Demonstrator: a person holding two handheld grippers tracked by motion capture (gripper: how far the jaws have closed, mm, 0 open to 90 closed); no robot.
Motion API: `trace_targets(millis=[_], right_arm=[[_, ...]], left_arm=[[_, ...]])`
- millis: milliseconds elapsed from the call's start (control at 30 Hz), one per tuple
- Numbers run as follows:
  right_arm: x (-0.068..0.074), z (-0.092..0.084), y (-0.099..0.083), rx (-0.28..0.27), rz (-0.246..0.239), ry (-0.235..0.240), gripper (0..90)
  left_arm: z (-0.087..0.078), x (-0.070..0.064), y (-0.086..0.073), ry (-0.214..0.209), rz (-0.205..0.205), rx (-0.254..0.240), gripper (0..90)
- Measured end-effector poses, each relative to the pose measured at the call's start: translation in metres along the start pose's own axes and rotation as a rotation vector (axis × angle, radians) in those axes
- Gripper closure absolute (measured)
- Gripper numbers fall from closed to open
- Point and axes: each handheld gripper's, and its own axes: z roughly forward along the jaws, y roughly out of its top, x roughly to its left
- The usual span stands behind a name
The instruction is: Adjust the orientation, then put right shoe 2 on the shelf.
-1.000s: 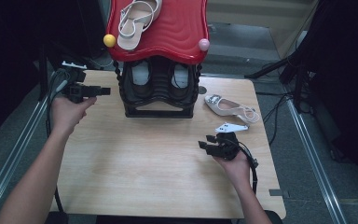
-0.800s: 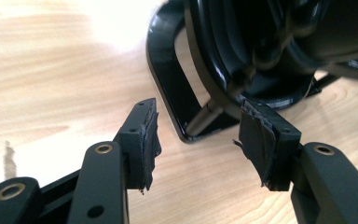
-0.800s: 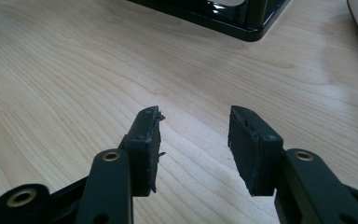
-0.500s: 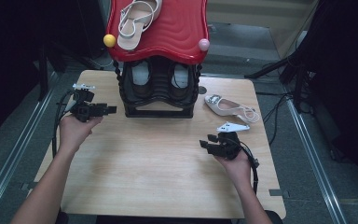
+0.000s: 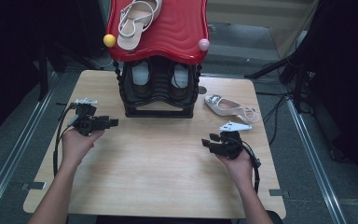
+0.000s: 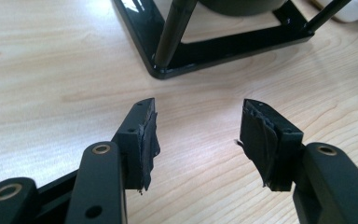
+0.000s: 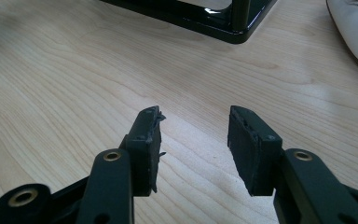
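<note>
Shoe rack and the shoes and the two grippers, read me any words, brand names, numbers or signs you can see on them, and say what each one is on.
None can be read.
Shoe rack, red top: no lettering.
Sandal on top, sandal on the table, pair inside the rack: insoles too small to tell.
Left gripper, right gripper: plain black pads, no marks.

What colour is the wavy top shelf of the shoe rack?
Glossy red; the top shelf shows best in the high view.

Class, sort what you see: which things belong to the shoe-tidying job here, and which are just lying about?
Belong to the job:
- shoe rack
- pale sandal on the table
- sandal on the red top shelf
- dark shoes inside the rack

Just lying about:
- cables on the floor
</note>
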Motion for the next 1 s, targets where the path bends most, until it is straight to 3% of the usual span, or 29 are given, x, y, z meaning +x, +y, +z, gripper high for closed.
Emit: trace_targets(millis=[300,533,1000], right_arm=[[-0.009,-0.004,0.0,-0.006,0.014,-0.028,63.7],[-0.023,-0.008,0.0,-0.012,0.062,-0.037,90.0],[-0.045,-0.014,0.01,-0.026,0.108,-0.083,90.0]], left_arm=[[0.001,0.0,-0.012,-0.014,0.017,0.002,46.5],[0.003,0.0,-0.018,-0.019,0.03,0.007,47.0],[0.008,-0.006,-0.021,-0.065,0.032,0.018,47.2]])
